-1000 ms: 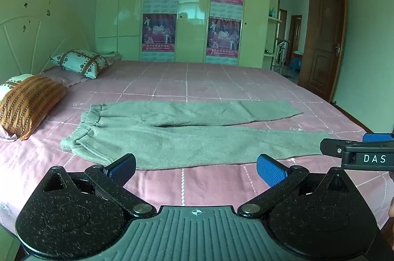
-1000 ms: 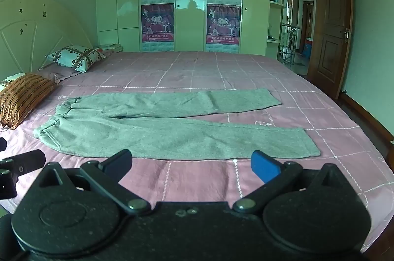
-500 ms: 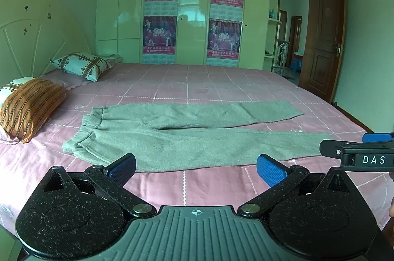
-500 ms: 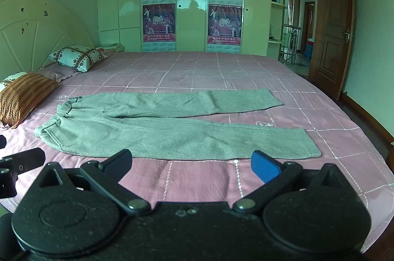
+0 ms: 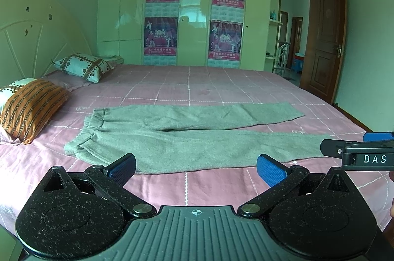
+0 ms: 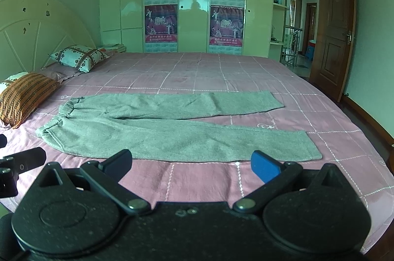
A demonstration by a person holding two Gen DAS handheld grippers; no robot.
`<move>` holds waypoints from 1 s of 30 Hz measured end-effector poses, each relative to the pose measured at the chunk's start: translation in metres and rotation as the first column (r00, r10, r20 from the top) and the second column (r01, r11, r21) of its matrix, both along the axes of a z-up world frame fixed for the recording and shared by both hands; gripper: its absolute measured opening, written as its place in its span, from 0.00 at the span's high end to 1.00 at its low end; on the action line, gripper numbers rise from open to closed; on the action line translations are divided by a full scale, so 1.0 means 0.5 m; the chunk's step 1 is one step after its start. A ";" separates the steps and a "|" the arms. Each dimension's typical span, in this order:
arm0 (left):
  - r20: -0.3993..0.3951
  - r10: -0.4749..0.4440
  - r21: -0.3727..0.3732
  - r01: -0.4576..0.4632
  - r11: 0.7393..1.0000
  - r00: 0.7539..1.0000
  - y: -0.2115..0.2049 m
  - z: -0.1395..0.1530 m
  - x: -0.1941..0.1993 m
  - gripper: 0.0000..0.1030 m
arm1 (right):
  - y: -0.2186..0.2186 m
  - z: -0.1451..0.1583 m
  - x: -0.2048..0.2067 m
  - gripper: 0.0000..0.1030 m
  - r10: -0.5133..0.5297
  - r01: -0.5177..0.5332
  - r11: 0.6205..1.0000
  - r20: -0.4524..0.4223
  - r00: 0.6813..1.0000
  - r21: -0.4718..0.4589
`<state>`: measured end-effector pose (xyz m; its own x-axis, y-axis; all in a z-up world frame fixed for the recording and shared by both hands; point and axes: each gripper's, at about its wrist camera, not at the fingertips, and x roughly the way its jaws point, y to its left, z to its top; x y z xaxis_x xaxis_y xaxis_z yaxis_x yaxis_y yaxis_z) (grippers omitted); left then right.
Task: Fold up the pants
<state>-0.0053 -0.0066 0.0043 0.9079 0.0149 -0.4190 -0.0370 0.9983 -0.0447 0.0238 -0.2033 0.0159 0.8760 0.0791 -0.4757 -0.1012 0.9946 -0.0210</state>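
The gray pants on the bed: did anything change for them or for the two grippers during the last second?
Only a slight camera drift. The left gripper and right gripper stay open, above the sheet, touching nothing. The gray pants lie flat, unfolded, as before.

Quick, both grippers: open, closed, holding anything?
Left gripper: open, empty, short of the grey fleece pants.
Right gripper: open, empty.

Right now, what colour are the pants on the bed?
Plain grey pants, no pattern; clearest in the right wrist view.
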 end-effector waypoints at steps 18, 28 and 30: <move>0.000 0.000 0.003 0.000 1.000 1.000 0.003 0.001 0.002 0.00 | -0.001 0.000 0.000 0.06 -0.002 0.002 1.000 0.001 1.000 0.002; -0.001 -0.002 0.009 0.002 1.000 1.000 0.006 0.003 0.004 0.00 | -0.002 0.004 -0.001 0.06 -0.004 0.004 1.000 0.001 1.000 0.004; -0.003 -0.002 0.013 0.002 1.000 1.000 0.007 0.003 0.004 0.00 | -0.002 0.003 -0.001 0.06 -0.002 0.002 1.000 0.001 1.000 0.005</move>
<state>-0.0031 -0.0032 0.0055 0.9065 0.0188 -0.4217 -0.0353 0.9989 -0.0313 0.0234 -0.2045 0.0176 0.8769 0.0796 -0.4741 -0.0990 0.9950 -0.0161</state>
